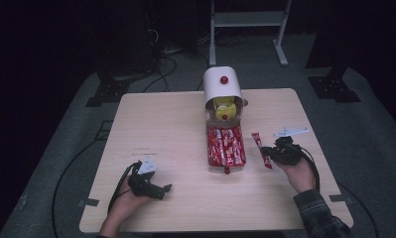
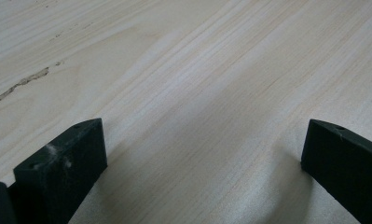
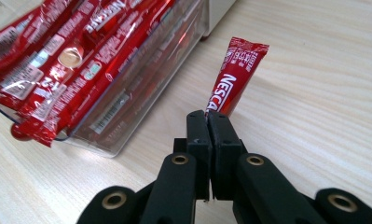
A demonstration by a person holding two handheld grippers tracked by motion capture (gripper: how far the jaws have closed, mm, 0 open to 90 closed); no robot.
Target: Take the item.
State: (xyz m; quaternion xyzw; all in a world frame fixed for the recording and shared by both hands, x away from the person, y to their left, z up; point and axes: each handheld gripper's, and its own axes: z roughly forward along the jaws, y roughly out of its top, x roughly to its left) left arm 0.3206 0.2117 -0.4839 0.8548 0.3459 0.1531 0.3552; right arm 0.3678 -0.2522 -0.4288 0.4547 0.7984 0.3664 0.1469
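Observation:
A red Nescafe stick sachet point(image 3: 237, 74) stands out from my right gripper point(image 3: 208, 122), whose jaws are shut on its lower end. In the high view that red sachet point(image 1: 261, 148) lies low over the table, right of the clear drawer point(image 1: 225, 145), with the right gripper point(image 1: 269, 151) at its near end. The drawer is pulled out of a white dispenser point(image 1: 222, 87) and holds several red sachets point(image 3: 67, 56). My left gripper point(image 1: 166, 188) rests at the table's near left, jaws wide apart over bare wood point(image 2: 202, 116), nothing between them.
The light wooden table point(image 1: 156, 119) has its near edge just behind both hands. A yellow item with a red knob point(image 1: 224, 110) sits in the dispenser's mouth. A metal stand point(image 1: 247, 29) and cables lie on the floor beyond the table.

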